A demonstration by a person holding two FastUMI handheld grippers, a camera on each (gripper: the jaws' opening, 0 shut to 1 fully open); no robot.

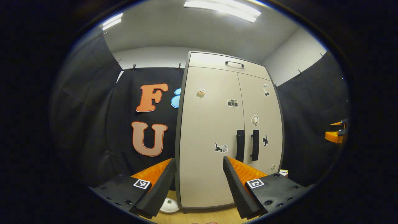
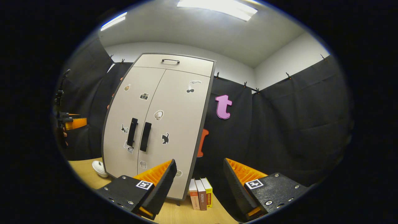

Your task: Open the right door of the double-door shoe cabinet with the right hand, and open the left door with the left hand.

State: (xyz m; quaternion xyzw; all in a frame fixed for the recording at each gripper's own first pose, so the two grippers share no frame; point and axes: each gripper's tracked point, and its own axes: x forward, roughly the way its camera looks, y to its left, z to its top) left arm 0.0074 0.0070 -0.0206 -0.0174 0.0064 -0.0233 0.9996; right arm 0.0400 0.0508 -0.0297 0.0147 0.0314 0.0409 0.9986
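1. Cabinet (image 1: 230, 130) stands upright on the wooden surface (image 2: 87, 169) against the booth wall, both doors shut and flush, so the task is not yet begun.
2. Handles sit side by side at the centre seam: left handle (image 1: 239, 145) and right handle (image 1: 255, 145), each placed for its own hand.
3. Left claw (image 1: 199, 183) hovers well apart from the door, fingers spread wide, gripping nothing.
4. Right claw (image 2: 199, 183) is likewise wide open and empty (aimed right of the cabinet, towards some books (image 2: 201, 193)).
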